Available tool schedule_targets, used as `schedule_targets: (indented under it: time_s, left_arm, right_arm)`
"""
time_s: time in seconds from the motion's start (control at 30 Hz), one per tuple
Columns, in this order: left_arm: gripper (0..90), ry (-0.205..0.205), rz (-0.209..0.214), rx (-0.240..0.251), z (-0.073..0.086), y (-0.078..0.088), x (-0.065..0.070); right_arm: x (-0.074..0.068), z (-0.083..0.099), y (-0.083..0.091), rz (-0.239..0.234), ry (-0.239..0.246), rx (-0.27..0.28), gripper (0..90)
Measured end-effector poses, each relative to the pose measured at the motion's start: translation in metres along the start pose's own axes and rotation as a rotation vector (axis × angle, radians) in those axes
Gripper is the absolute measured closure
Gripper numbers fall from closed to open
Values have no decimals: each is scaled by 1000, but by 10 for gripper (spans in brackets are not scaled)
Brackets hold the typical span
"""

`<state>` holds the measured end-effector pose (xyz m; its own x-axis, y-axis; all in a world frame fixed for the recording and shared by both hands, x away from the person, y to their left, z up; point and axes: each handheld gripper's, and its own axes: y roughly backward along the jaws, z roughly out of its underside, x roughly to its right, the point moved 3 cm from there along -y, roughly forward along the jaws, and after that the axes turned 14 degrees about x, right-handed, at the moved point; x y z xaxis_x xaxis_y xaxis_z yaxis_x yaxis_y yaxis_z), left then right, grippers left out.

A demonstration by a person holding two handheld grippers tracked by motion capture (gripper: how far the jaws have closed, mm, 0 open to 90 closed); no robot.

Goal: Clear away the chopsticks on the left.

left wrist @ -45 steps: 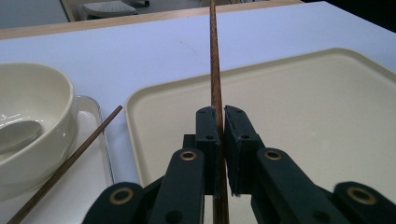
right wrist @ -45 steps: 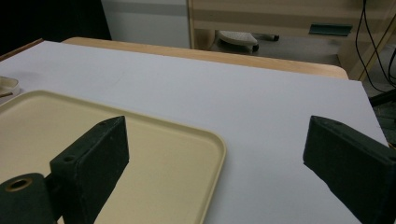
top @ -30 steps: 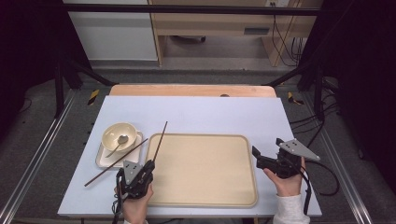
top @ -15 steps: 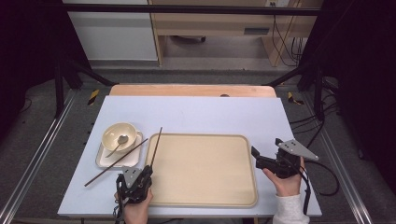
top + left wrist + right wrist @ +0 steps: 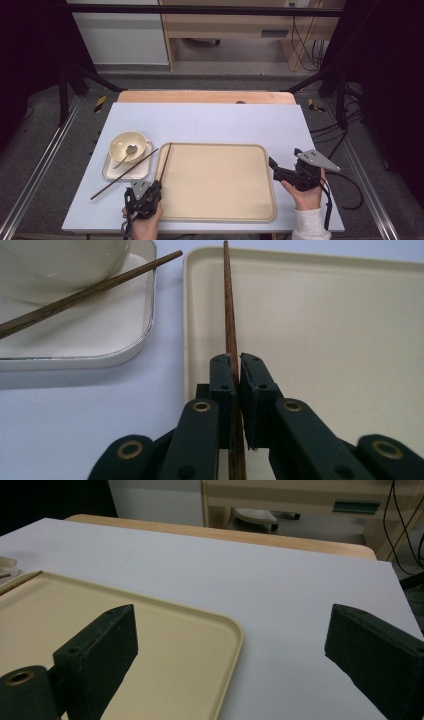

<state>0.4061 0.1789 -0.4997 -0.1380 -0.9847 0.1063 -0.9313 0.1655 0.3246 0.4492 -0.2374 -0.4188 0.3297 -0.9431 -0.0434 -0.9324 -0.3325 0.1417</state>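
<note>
My left gripper (image 5: pixel 156 186) (image 5: pixel 237 362) is at the near left, shut on a dark wooden chopstick (image 5: pixel 166 160) (image 5: pixel 229 315). That chopstick points away from me along the left rim of the beige tray (image 5: pixel 260 150) (image 5: pixel 325 335). A second chopstick (image 5: pixel 122 173) (image 5: pixel 90 287) lies slantwise across the white square plate (image 5: pixel 111 171) (image 5: pixel 100 337). On that plate stands a cream bowl (image 5: pixel 127 142) (image 5: pixel 60 257) holding a spoon (image 5: pixel 129 150). My right gripper (image 5: pixel 280 172) (image 5: pixel 231 614) is open at the tray's right edge, its jaws wide apart with nothing between the pads.
The white table top (image 5: pixel 215 122) (image 5: pixel 260 575) has bare room behind and right of the tray (image 5: pixel 235 632). A wooden strip (image 5: pixel 205 96) borders its far edge. Metal frame rails run along both sides, and cables (image 5: pixel 345 185) trail at the right.
My left gripper has drawn back a little toward the near edge with the chopstick, whose far tip now sits nearer me. The right gripper has not moved.
</note>
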Motion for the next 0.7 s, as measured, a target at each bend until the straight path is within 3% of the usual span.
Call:
schedule_targets:
  time_s: [0.7]
  left_arm:
    - [817,-6,14,-53,5,-6,3]
  right_arm:
    - [-1,0,0,-5,0,2,74]
